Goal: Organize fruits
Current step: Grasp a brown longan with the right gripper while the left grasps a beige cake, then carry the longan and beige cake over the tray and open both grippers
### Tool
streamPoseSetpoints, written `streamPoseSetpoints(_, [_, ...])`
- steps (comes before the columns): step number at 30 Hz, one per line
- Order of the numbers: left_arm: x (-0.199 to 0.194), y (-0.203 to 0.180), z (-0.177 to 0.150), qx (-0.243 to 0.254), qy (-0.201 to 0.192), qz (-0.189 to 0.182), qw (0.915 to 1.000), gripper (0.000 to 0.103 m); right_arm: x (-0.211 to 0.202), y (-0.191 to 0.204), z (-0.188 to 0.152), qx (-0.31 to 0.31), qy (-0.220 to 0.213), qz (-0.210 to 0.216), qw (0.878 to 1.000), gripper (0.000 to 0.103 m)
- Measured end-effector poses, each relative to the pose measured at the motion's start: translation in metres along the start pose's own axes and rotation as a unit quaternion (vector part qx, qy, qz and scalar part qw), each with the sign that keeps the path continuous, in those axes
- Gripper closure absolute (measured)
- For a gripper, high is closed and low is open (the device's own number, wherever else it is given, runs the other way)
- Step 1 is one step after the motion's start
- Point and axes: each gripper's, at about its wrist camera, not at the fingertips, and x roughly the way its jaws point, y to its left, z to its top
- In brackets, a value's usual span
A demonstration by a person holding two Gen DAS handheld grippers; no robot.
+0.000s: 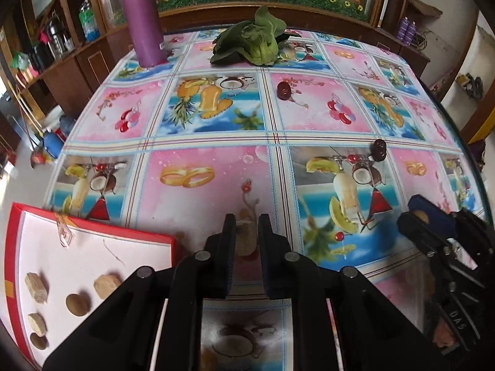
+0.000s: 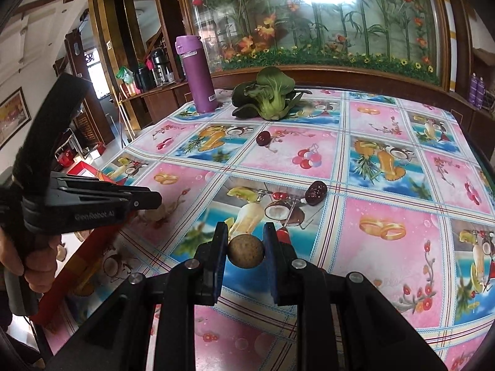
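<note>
My right gripper (image 2: 245, 227) is shut on a round brown fruit (image 2: 246, 252), held a little above the tablecloth; in the left wrist view the same gripper (image 1: 416, 213) pokes in at the right. My left gripper (image 1: 247, 220) has its jaws narrowed onto a beige fruit piece (image 1: 246, 241) just right of the red-rimmed white tray (image 1: 92, 232). The tray holds several beige chunks (image 1: 37, 287) and brown round fruits (image 1: 77, 304). Two dark red dates (image 1: 283, 89) (image 1: 379, 150) lie loose on the table, also visible in the right wrist view (image 2: 263, 138) (image 2: 316, 192).
A purple bottle (image 1: 142, 21) stands at the far left of the table, a bok choy (image 1: 253, 41) beside it. A person's hand (image 2: 37, 266) holds the left gripper (image 2: 148, 199). The table edge (image 1: 464, 160) curves down the right; wooden cabinets stand behind.
</note>
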Motion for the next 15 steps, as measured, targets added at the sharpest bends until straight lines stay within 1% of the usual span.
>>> streamPoseSetpoints(1, [0.002, -0.001, 0.0, 0.003, -0.001, 0.004, 1.0, 0.086, -0.001, -0.001, 0.0, 0.001, -0.001, 0.0, 1.0, 0.081])
streamPoseSetpoints(2, [0.006, -0.001, 0.001, 0.003, 0.008, 0.001, 1.0, 0.086, -0.002, -0.001, 0.001, 0.003, -0.002, 0.001, 1.0, 0.081])
streamPoseSetpoints(3, [0.012, 0.0, 0.0, -0.002, 0.022, -0.007, 0.9997, 0.083, -0.002, -0.002, 0.001, 0.004, -0.003, 0.0, 1.0, 0.081])
streamPoseSetpoints(4, [0.015, 0.001, -0.001, -0.007, 0.025, -0.018, 0.9995, 0.078, -0.003, -0.002, 0.001, 0.004, -0.004, -0.001, 1.0, 0.081])
streamPoseSetpoints(5, [0.018, 0.001, -0.003, -0.008, 0.033, -0.017, 0.9993, 0.069, -0.004, -0.002, 0.002, 0.004, -0.006, -0.001, 1.0, 0.081])
streamPoseSetpoints(6, [0.022, 0.001, -0.005, -0.008, 0.039, -0.012, 0.9991, 0.069, -0.005, -0.002, 0.002, 0.004, -0.007, 0.0, 1.0, 0.081])
streamPoseSetpoints(8, [0.021, -0.001, -0.007, -0.006, 0.029, -0.009, 0.9995, 0.069, -0.006, -0.002, 0.002, 0.005, -0.01, 0.002, 1.0, 0.081])
streamPoseSetpoints(10, [0.021, 0.0, -0.006, -0.013, 0.027, -0.021, 0.9993, 0.07, -0.007, -0.002, 0.003, 0.005, -0.011, 0.002, 1.0, 0.081])
streamPoseSetpoints(11, [0.021, 0.002, -0.006, -0.017, 0.025, -0.028, 0.9992, 0.081, -0.007, -0.002, 0.003, 0.005, -0.012, 0.001, 1.0, 0.081])
streamPoseSetpoints(12, [0.021, 0.002, -0.006, -0.016, 0.026, -0.031, 0.9991, 0.086, -0.007, -0.002, 0.003, 0.005, -0.012, 0.001, 1.0, 0.081])
streamPoseSetpoints(15, [0.019, -0.001, -0.01, -0.006, 0.019, -0.027, 0.9994, 0.086, -0.009, -0.003, 0.004, 0.007, -0.014, 0.0, 1.0, 0.081])
